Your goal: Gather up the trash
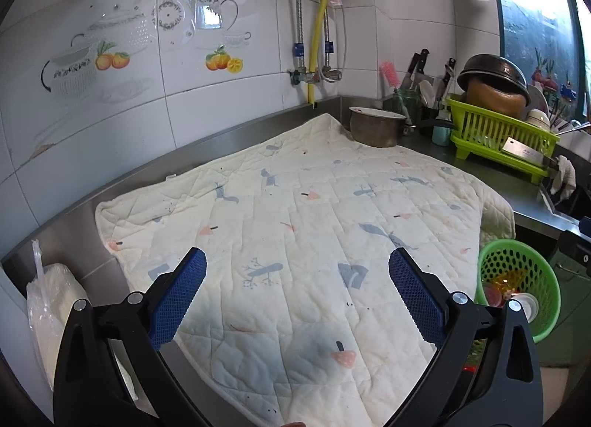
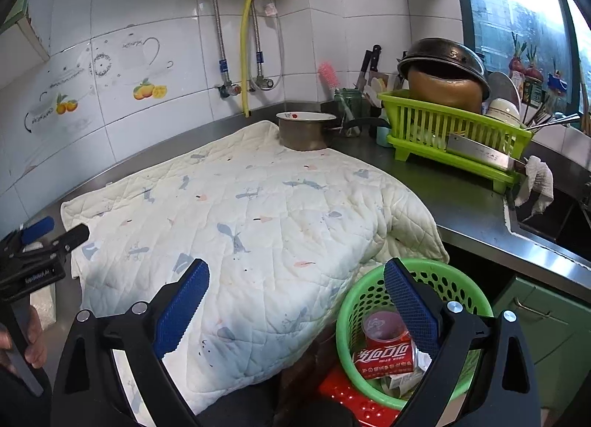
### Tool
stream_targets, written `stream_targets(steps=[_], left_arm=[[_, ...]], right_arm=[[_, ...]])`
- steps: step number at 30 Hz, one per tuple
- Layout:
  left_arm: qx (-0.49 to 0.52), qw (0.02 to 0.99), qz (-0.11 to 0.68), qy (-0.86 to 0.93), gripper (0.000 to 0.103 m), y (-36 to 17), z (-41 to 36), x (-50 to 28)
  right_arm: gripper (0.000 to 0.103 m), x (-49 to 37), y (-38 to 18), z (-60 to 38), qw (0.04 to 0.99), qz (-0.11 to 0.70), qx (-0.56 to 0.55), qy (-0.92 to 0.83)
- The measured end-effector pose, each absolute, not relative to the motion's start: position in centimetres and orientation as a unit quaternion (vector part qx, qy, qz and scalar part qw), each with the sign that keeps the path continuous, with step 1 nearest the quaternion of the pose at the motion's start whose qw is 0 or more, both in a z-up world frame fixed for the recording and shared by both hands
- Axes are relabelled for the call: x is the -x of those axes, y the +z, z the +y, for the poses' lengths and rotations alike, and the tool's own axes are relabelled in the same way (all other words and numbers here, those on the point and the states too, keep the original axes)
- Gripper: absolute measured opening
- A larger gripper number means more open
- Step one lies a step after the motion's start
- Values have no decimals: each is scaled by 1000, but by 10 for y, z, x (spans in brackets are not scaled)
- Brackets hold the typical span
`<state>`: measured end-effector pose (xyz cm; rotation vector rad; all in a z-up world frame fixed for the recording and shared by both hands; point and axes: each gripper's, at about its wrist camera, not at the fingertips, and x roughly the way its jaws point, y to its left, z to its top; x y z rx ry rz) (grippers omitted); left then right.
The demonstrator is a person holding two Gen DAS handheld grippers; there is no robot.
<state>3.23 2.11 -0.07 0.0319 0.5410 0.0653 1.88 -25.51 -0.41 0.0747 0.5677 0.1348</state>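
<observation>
A round green basket [image 2: 362, 301] stands below the counter's front edge, holding a red cola can [image 2: 384, 355], crumpled wrappers and other trash. The same green basket [image 1: 517, 279] shows at the right of the left wrist view. My right gripper [image 2: 295, 279] hangs open above the quilt's front corner and the basket's rim, nothing between its blue pads. My left gripper [image 1: 297, 268] is open over the white quilted mat [image 1: 295, 224], also holding nothing. The left gripper [image 2: 48, 235] also appears at the left edge of the right wrist view, held by a hand [image 2: 29, 338].
The quilted mat [image 2: 240, 224] covers the steel counter [image 2: 461, 198]. A metal pot [image 2: 306, 131] sits at its far corner, a green dish rack [image 2: 450, 131] with pans and a cleaver to the right. A plastic-wrapped stack [image 1: 48, 316] lies at the left. A sink [image 2: 554, 220] is right.
</observation>
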Motion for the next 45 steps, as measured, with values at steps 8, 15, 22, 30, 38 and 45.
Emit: stream_targets(steps=[8,15,22,30,38,45], left_arm=[[-19,965,260,38,98,1,27,-24],[-19,966,257,37,98,3,30,-20],[-21,966,256,36,98,4,31,-19],[-24,966,256,32,98,6,28,-21],[-25,965,258,23,98,6,22,-23],[-23,965,259,22,98,5,22,-23]], right_arm=[[92,-19,2,-249,958,277,-37,70],[93,-20,2,-243,957,279,-33,77],[93,-21,2,-242,956,279,-33,80],[93,-21,2,-242,956,279,-33,81],[94,-20,2,-246,956,279,-37,79],[94,-19,1,-247,956,280,-39,79]])
